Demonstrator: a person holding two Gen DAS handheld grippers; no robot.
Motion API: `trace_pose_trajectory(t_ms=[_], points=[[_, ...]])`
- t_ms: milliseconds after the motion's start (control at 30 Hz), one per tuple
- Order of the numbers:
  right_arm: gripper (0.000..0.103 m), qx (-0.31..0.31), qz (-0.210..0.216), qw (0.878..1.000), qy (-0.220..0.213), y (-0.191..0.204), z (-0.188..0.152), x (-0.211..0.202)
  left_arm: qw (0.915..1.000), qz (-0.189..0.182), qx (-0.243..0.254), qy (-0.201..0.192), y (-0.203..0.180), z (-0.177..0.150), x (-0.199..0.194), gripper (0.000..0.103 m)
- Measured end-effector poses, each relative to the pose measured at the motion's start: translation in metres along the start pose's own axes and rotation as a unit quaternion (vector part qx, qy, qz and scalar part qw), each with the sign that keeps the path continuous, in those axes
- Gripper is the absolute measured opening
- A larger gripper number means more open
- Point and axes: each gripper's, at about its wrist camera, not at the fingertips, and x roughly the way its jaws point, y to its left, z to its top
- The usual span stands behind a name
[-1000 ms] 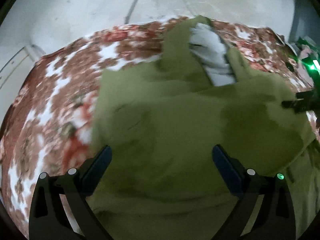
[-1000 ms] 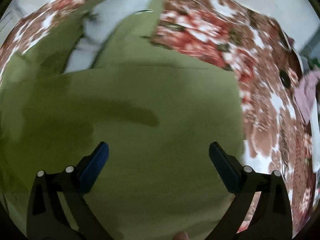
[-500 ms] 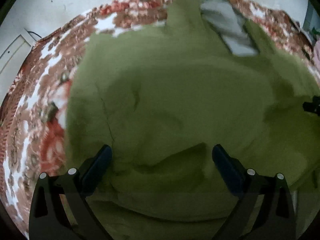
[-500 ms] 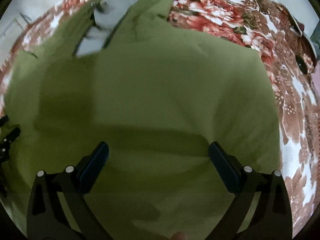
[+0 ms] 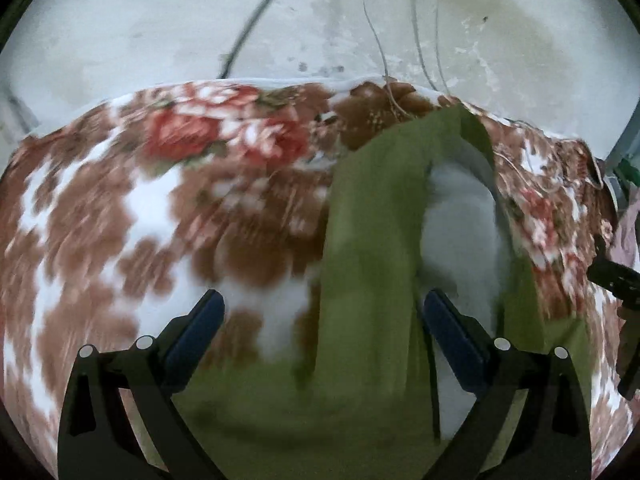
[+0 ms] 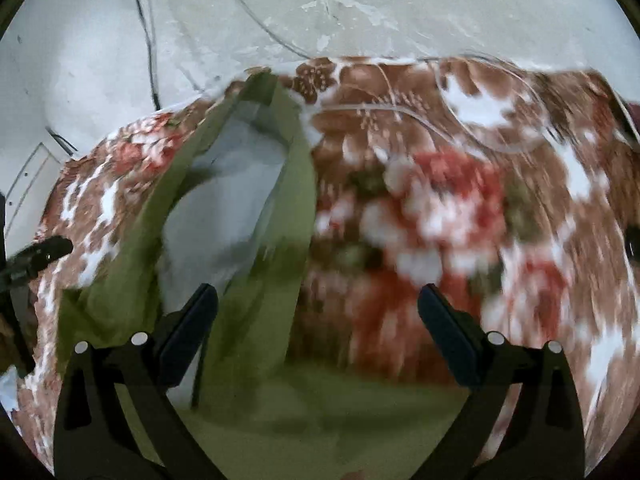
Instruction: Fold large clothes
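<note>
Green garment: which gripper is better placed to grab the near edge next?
Left, marginally. The green garment runs between the open left gripper fingers; the open right gripper mostly frames the floral blanket.

Both wrist fisheyes look forward and down along wide-spread fingers, close over the floral bedspread (image 5: 120, 208) toward the wall (image 5: 160, 20) at 12 o'clock. Both share the green garment (image 5: 372, 216): at 1 o'clock in the left view, 11 o'clock in the right.

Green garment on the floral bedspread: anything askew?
Yes. The olive-green garment lies open at its far end, its pale grey lining exposed between uneven green edges on the floral bedspread. Both views are motion-blurred.
</note>
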Motion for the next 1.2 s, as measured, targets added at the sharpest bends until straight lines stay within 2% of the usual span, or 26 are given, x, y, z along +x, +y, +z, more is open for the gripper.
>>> trace_pose_trajectory(t_ms=[133,200,267,300,333,367,400,433,467,500,533,567,600,633,800,1000,1100,1200], points=[[0.098,0.012,0.031,0.999,0.034,-0.007,0.048,0.064,0.9980,0.002,0.055,0.030,-0.027,0.049,0.067,0.098],[0.098,0.014,0.042,0.998,0.037,-0.003,0.070,0.094,0.9959,-0.004,0.077,0.047,-0.038,0.064,0.091,0.098],[0.098,-0.003,0.044,0.998,0.038,0.006,0.085,0.116,0.9953,-0.002,0.077,0.058,-0.042,0.077,0.116,0.098],[0.098,-0.010,0.044,0.998,0.040,0.009,0.090,0.124,0.9958,0.005,0.075,0.051,-0.041,0.080,0.127,0.098],[0.098,-0.012,0.063,0.997,0.051,0.015,0.096,0.138,0.9959,0.011,0.072,0.054,-0.040,0.081,0.139,0.098],[0.098,-0.008,0.071,0.995,0.063,0.018,0.100,0.149,0.9956,0.000,0.067,0.066,-0.039,0.080,0.148,0.096],[0.098,-0.007,0.072,0.995,0.069,0.020,0.102,0.155,0.9944,-0.027,0.060,0.083,-0.039,0.077,0.160,0.085],[0.097,-0.006,0.081,0.994,0.074,0.022,0.102,0.160,0.9933,-0.042,0.063,0.088,-0.039,0.074,0.164,0.065],[0.093,-0.009,0.087,0.994,0.067,0.025,0.101,0.159,0.9922,-0.051,0.070,0.090,-0.041,0.071,0.166,0.052],[0.071,-0.014,0.093,0.994,0.063,0.028,0.100,0.157,0.9913,-0.045,0.091,0.084,-0.045,0.067,0.163,0.029],[0.046,-0.025,0.090,0.993,0.067,0.033,0.098,0.153,0.9911,-0.040,0.103,0.075,-0.047,0.065,0.157,0.014],[0.039,-0.030,0.089,0.993,0.069,0.035,0.097,0.149,0.9914,-0.043,0.103,0.068,-0.048,0.064,0.149,0.013],[0.022,-0.031,0.096,0.993,0.066,0.037,0.094,0.139,0.9925,-0.042,0.101,0.055,-0.048,0.063,0.139,0.011],[0.013,-0.040,0.096,0.993,0.060,0.041,0.092,0.129,0.9933,-0.050,0.094,0.046,-0.047,0.063,0.127,0.010],[0.009,-0.105,0.088,0.991,0.008,0.066,0.078,0.050,0.9935,-0.069,0.091,0.001,-0.050,0.058,0.054,0.010],[0.009,-0.108,0.121,0.986,-0.026,0.087,0.064,-0.029,0.9902,-0.059,0.114,-0.054,-0.062,0.031,-0.035,0.010],[0.009,-0.127,0.134,0.982,-0.049,0.101,0.044,-0.078,0.9883,-0.066,0.114,-0.077,-0.065,0.011,-0.082,0.010],[0.009,-0.170,0.140,0.973,-0.063,0.119,0.009,-0.122,0.9867,-0.067,0.117,-0.090,-0.067,-0.012,-0.116,0.010]])
